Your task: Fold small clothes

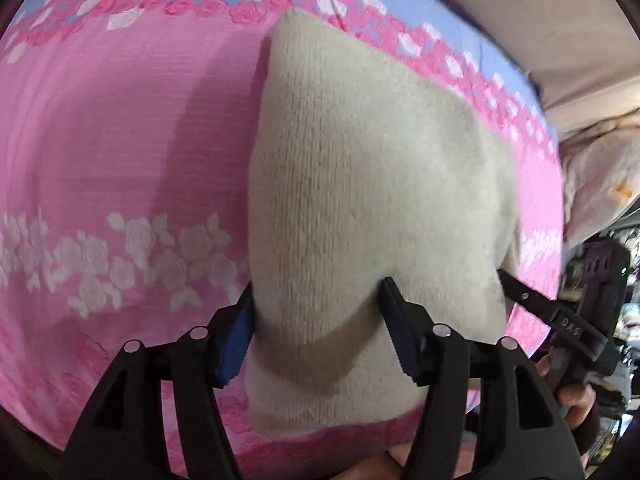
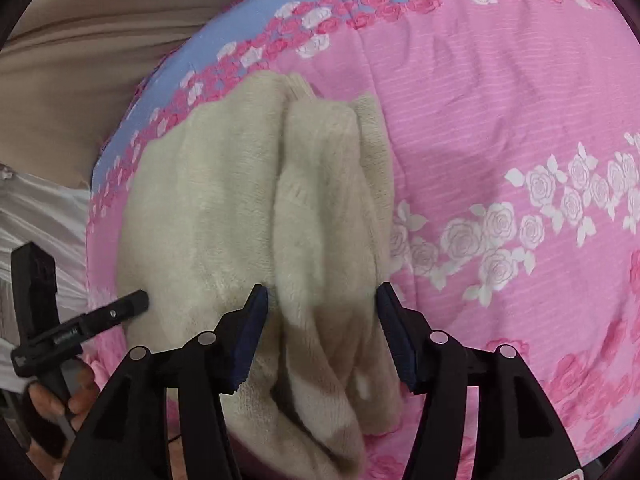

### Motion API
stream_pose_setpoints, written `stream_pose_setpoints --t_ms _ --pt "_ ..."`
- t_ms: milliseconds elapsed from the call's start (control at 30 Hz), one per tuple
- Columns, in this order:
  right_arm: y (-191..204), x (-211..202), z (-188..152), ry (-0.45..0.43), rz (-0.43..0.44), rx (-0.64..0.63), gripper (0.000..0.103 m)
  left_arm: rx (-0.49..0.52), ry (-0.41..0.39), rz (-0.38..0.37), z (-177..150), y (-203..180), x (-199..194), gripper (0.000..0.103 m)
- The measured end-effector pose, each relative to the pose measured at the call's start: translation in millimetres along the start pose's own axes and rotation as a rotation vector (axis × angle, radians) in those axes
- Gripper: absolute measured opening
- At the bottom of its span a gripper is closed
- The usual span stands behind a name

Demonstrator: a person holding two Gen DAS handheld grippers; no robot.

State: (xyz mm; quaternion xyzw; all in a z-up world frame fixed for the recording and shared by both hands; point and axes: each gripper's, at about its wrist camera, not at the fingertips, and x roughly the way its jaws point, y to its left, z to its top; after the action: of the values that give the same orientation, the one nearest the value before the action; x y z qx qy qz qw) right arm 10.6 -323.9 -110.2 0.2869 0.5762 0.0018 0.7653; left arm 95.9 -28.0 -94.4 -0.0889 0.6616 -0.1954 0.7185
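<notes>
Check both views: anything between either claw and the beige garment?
Nothing visible. The beige knit garment lies bare on the pink floral bedcover, already between the fingers of the left claw and right claw.

Fuzzy, perhaps fleece, cream knit garment (image 1: pixel 360 200) on matt pink rose-printed woven bedcover (image 1: pixel 120 140)

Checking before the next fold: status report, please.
Left claw and right claw both open, straddling cream knit garment. Garment bunched on pink floral bedspread. Nothing in the way.

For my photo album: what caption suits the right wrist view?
Right tool open over a folded beige knit on a pink rose bedspread.
</notes>
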Motion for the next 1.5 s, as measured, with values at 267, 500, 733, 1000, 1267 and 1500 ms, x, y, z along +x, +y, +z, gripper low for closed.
stream_pose_setpoints --t_ms 267,500,733,1000,1267,1500 --pt "0.6 28.0 8.4 0.05 0.039 0.047 0.083 0.029 -0.018 0.041 0.5 -4.2 9.8 0.076" --pt "-8.3 41.3 8.1 0.05 0.101 0.122 0.083 0.06 -0.029 0.068 6.0 -15.7 24.5 0.082" --pt "8.1 15.6 4.2 -0.009 0.062 0.066 0.039 0.067 -0.01 0.003 14.1 -21.3 26.4 0.052" --pt "47.6 -75.6 14.2 -0.217 0.004 -0.069 0.025 0.205 -0.11 0.008 10.0 -75.0 -46.8 0.04" --pt "83.9 -200.7 30.0 -0.5 0.078 -0.154 0.024 0.362 -0.325 -0.053 20.9 -149.6 -153.7 0.04" --pt "130.8 -289.5 41.7 -0.693 0.156 -0.254 0.024 0.475 -0.541 -0.095 33.2 -184.8 -257.4 0.041"
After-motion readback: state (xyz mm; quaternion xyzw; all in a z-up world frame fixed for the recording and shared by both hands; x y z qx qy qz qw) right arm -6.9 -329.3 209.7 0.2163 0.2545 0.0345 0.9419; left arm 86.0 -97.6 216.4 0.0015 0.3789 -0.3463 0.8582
